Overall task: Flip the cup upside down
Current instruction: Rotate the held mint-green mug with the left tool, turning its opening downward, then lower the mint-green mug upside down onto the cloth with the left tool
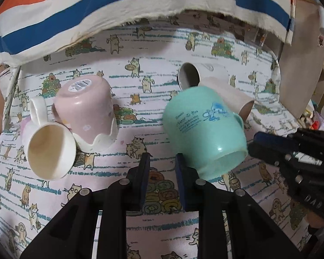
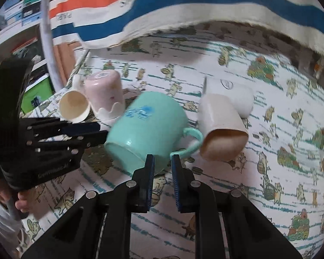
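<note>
A mint green cup with blue print is tilted on the cat-print tablecloth, its mouth toward me and its base raised. It also shows in the right wrist view, handle to the right. My left gripper is open with a narrow gap and empty; its right finger touches the cup's lower wall. My right gripper is open with a narrow gap and empty, just in front of the cup's rim near the handle. The right gripper shows in the left wrist view beside the cup's rim.
A pink cup stands upside down at the left, with a cream mug lying beside it. A beige cup and a white cup lie on their sides behind the green cup. A striped cloth hangs at the back.
</note>
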